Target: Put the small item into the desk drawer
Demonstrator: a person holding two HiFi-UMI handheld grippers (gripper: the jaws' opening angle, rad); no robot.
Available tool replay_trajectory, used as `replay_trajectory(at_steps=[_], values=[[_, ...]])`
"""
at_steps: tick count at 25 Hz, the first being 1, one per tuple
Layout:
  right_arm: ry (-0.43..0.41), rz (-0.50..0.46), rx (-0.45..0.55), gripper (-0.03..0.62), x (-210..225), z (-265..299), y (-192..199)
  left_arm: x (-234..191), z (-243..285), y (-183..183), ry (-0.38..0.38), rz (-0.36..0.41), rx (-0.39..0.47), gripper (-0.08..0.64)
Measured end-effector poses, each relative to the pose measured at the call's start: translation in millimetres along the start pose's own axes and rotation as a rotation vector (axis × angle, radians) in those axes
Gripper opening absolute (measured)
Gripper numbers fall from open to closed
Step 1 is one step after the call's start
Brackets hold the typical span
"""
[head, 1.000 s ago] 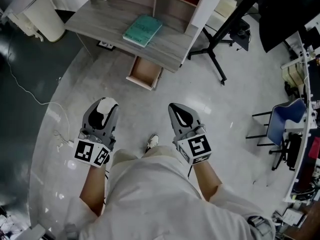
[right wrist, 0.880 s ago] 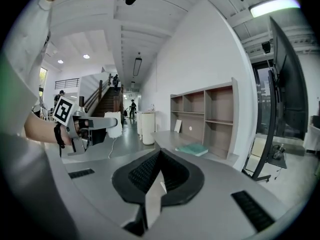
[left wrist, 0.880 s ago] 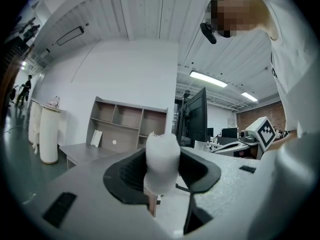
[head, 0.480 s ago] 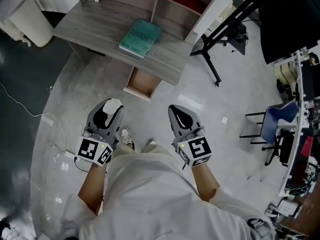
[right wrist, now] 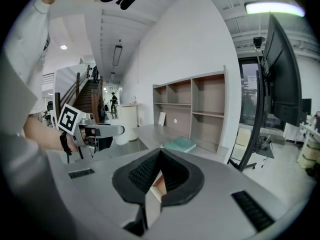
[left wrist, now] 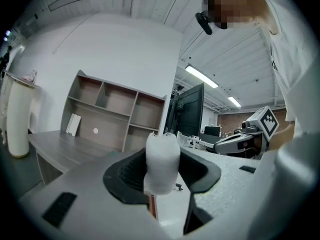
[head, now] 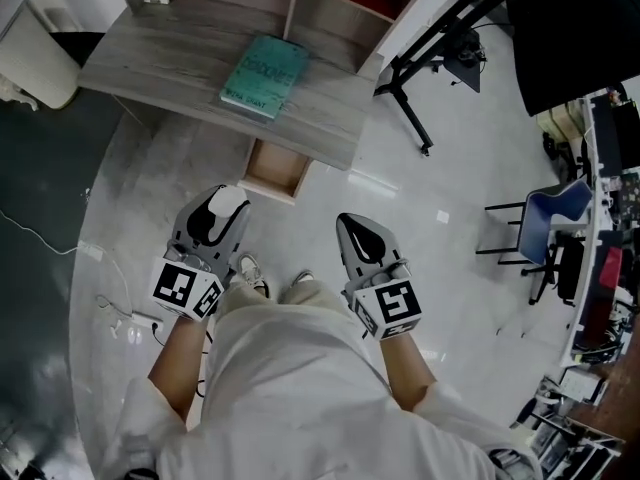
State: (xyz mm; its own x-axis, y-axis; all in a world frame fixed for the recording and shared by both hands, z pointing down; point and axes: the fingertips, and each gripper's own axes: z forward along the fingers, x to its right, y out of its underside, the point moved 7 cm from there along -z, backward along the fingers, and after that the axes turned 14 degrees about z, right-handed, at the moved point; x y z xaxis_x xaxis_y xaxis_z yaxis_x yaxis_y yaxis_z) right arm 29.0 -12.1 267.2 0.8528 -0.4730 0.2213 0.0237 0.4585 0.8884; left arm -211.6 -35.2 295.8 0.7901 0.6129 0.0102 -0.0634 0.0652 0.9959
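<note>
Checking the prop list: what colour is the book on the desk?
The book is teal green; the head view shows it best.

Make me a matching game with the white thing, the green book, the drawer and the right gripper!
Things:
1. white item
2. green book
3. drawer
4. right gripper

Places or states:
a. lying on the desk
b. jaws together, nothing between them
c. pulled open below the desk top
d. clamped in the left gripper

Pairs: 1-d, 2-a, 3-c, 4-b
</note>
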Motion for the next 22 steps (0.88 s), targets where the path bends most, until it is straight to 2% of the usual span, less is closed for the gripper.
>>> replay_trajectory(at_steps=[8, 15, 22], values=[[0.025, 0.090, -0.079, -0.003, 34, -6, 44, 20, 39, 33, 0.050, 0.006, -0.097, 0.182], [-0.010, 0.097, -0.092, -0.003, 57, 20, 70, 24, 68, 71, 0.024, 0.020, -0.143, 0.182], [-0.052, 0.092, -0.083, -0.003, 71, 37, 94, 33, 79, 110, 0.042, 0.052, -0.188, 0.182]])
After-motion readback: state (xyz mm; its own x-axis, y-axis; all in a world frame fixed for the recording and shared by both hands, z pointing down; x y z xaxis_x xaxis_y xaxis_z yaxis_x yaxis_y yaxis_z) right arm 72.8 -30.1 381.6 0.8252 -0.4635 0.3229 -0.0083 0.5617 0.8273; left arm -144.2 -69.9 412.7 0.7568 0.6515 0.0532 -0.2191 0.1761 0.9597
